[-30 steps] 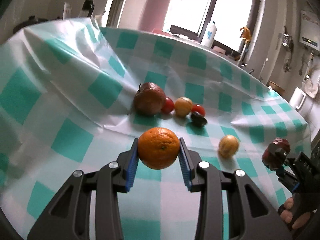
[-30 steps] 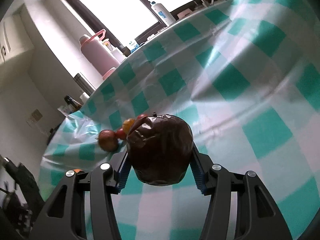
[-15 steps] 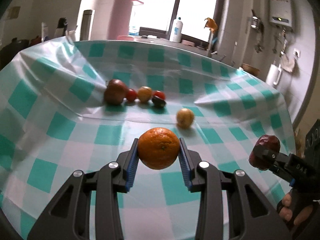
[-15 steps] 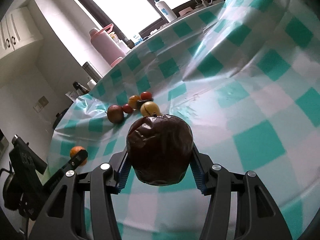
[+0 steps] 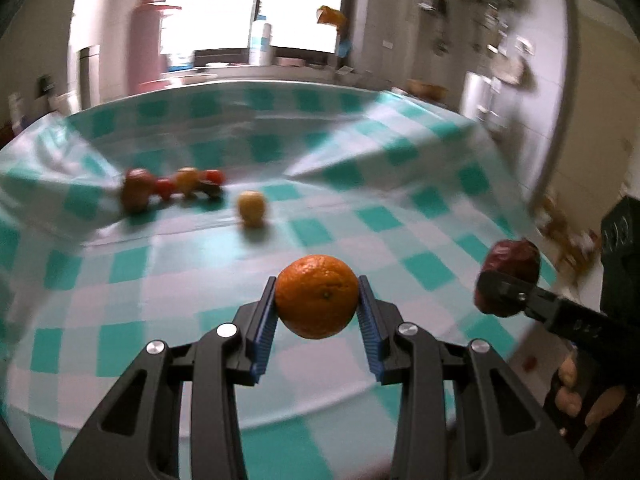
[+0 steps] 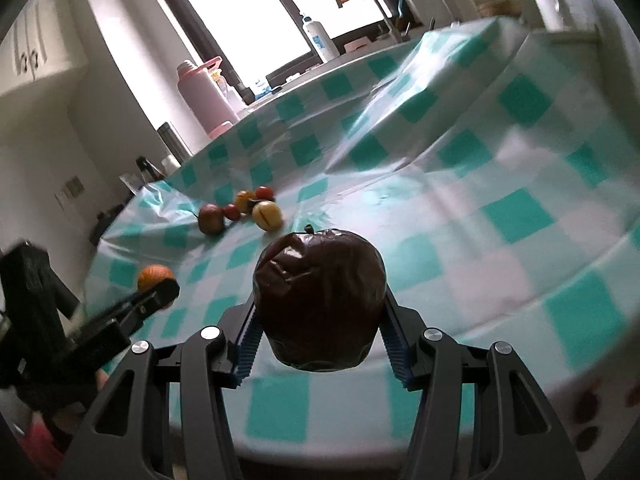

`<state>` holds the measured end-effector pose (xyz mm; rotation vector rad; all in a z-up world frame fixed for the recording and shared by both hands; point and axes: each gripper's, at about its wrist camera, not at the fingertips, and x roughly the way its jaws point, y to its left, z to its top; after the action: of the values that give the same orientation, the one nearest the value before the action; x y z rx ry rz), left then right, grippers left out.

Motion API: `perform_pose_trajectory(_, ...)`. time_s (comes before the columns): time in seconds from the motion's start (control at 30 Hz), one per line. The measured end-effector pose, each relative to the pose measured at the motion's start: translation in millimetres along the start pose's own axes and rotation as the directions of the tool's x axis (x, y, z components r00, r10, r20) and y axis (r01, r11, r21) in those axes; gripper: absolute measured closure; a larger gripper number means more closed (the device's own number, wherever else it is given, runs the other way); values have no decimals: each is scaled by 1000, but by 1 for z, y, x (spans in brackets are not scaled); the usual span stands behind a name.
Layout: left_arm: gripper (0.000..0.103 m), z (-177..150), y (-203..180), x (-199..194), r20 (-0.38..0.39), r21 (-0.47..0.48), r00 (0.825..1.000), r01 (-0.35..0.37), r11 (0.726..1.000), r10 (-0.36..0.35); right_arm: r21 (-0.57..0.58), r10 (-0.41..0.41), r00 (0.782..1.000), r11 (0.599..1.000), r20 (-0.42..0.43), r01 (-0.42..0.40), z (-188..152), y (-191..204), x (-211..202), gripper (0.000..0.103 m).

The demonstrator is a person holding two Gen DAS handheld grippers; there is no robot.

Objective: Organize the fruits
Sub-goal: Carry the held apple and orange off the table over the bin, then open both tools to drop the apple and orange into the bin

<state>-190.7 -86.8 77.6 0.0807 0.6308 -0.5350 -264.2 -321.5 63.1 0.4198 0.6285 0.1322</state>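
My left gripper is shut on an orange and holds it above the near edge of the table. My right gripper is shut on a dark brown wrinkled apple, also lifted near the table edge. It shows at the right of the left wrist view. The left gripper with the orange shows at the left of the right wrist view. A row of small fruits lies further back: a brown-red apple, red tomatoes, a yellow-orange fruit and a lone yellow fruit.
The table wears a wrinkled teal-and-white checked cloth with raised folds at the back. A pink flask and a white bottle stand beyond the table by the window. The table's near rim lies just below both grippers.
Both grippers have pulled back from the fruit row toward the table's near edge, each still holding its fruit. The fruits on the cloth look smaller and farther away.
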Motion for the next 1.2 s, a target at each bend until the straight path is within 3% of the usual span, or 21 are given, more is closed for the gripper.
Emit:
perform_pose_trajectory(0.1,65,0,-32,5,-44,54,995,94,994,-92,-42,-58,998,997,2,58,-9,-9,-22,50)
perform_pose_trajectory(0.3,65,-11,-99,19,-138,193,973,211,958,-187,-7,-119,993,993,-2,118,-29,-46,-60,50)
perform_pose_trajectory(0.57,65,-43,-186,49,-301,349,918,359,866,-259,48,-238,970,969,-55,240,-59,-99,-82,50)
perform_pose_trajectory(0.7,65,-66,-224,67,-372,428,892,411,805,-258,59,-316,940,944,-127,325,-80,-130,-81,50)
perform_pose_trajectory(0.8,65,-81,-242,85,-436,442,866,443,780,-245,70,-360,914,923,-186,378,-95,-152,-77,50)
perform_pose_trajectory(1.03,65,-118,-263,133,-554,448,813,475,757,-182,67,-413,861,890,-297,450,-125,-188,-65,50)
perform_pose_trajectory(1.2,65,-147,-274,162,-620,479,777,485,732,-110,7,-435,796,876,-421,482,-152,-200,-47,50)
